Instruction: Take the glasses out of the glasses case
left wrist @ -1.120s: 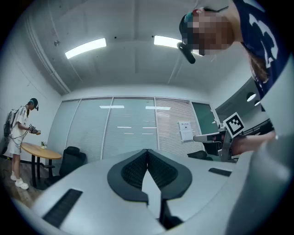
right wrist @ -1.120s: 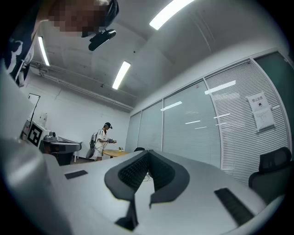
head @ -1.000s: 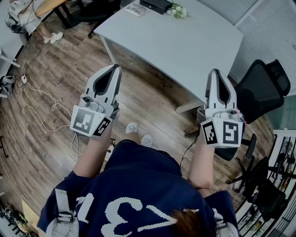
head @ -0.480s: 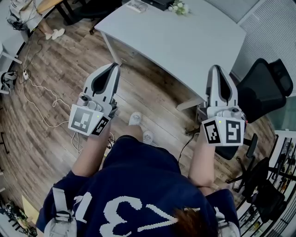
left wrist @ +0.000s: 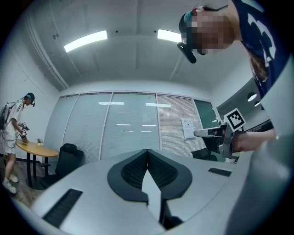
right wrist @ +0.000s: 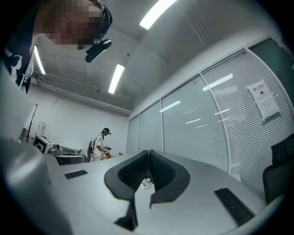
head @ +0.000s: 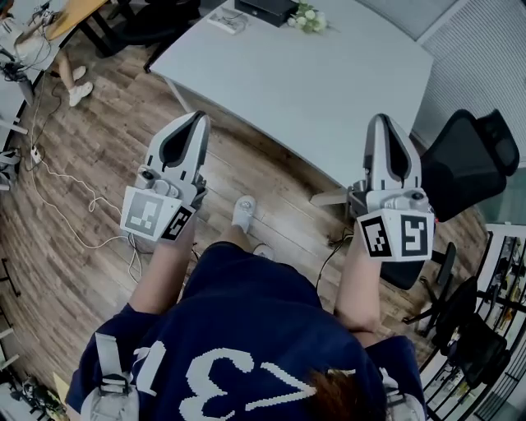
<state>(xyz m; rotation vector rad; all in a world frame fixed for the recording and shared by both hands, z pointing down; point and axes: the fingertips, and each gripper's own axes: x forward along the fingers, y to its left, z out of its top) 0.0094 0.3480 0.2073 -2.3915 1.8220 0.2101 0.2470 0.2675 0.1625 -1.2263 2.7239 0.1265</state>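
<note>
No glasses case or glasses can be made out for certain. At the far edge of the white table (head: 329,82) lie a dark flat box (head: 267,8), a small booklet (head: 226,20) and a bunch of white flowers (head: 308,18). My left gripper (head: 197,121) hovers over the wooden floor just short of the table's near edge, shut and empty; its tips meet in the left gripper view (left wrist: 147,150). My right gripper (head: 386,123) hangs over the table's near right corner, jaws closed on nothing (right wrist: 148,151). Both point roughly level toward the table.
A black office chair (head: 464,160) stands to the right of the table. Cables (head: 74,197) trail over the wooden floor at left. The person's shoe (head: 244,212) shows between the grippers. Another person (left wrist: 14,133) stands at a round table further off.
Both grippers have moved forward with the person toward the white table, which now lies closer beneath them. Both stay closed.
</note>
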